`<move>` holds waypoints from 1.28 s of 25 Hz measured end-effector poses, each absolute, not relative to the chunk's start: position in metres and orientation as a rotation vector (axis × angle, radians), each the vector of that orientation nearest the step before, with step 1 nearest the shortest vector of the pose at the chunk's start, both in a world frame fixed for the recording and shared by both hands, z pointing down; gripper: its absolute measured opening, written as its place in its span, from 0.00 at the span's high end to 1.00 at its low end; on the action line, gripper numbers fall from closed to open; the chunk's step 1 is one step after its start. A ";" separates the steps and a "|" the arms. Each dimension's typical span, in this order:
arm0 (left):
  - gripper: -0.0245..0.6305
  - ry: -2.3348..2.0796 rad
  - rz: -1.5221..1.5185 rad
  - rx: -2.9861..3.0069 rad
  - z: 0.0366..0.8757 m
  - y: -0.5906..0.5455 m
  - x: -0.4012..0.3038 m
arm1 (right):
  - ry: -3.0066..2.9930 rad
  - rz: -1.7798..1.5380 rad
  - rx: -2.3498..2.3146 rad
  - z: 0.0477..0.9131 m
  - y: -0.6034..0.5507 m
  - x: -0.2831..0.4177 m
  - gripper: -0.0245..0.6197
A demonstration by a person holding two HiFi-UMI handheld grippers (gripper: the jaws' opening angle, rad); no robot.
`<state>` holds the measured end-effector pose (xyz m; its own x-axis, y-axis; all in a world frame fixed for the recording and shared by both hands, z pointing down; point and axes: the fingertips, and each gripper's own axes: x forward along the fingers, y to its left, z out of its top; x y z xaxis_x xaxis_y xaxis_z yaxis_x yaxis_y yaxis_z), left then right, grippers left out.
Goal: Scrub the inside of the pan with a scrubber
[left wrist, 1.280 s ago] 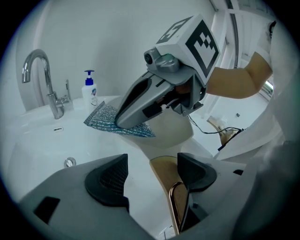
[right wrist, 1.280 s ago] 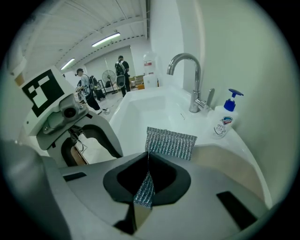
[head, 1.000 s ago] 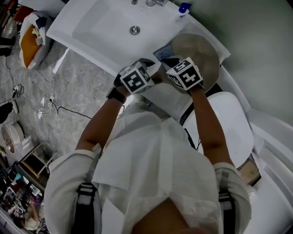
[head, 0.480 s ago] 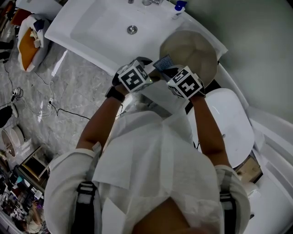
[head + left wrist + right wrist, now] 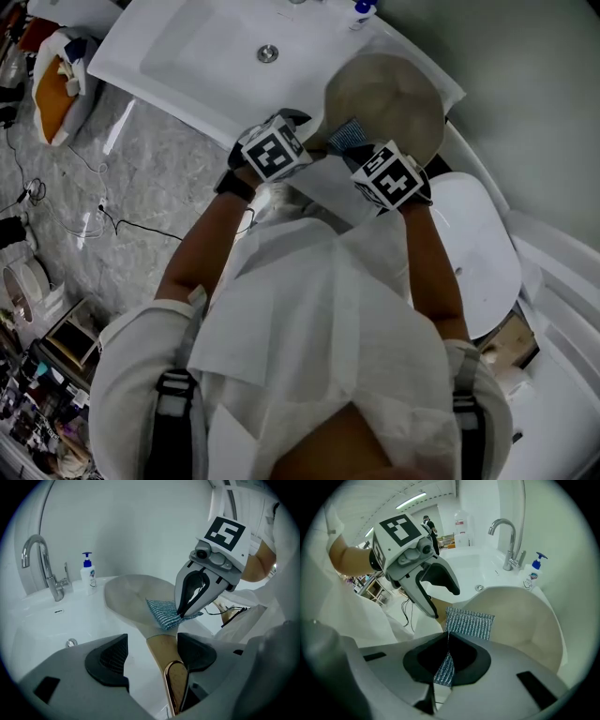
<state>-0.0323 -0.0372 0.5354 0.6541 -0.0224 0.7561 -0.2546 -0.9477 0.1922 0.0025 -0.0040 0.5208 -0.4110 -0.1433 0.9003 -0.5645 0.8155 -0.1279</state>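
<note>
Right gripper view: right gripper fingers tight on scrubber at pan; left gripper fingers spread, pan handle between.

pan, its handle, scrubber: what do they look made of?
pan: probably metal under a matte cream coating; smooth, no shine.
handle: tan and wood-look, with a glossy copper-coloured metal end.
scrubber: woven blue-silver mesh cloth that hangs limp; likely synthetic with metallic thread.
</note>
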 end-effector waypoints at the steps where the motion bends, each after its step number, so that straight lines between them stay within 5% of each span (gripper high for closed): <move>1: 0.44 -0.223 1.187 2.594 0.536 -0.037 -0.032 | -1.965 0.513 0.544 0.521 -0.001 0.006 0.94; 13: 0.44 -0.175 1.263 2.599 0.537 -0.027 -0.022 | -1.875 0.520 0.814 0.521 0.032 0.065 0.94; 24: 0.44 -0.153 1.314 2.594 0.544 -0.028 -0.016 | -2.015 0.546 0.939 0.512 0.022 0.004 0.94; 32: 0.44 -0.139 1.314 2.587 0.543 -0.030 -0.015 | -1.966 0.623 1.140 0.512 0.039 0.050 0.94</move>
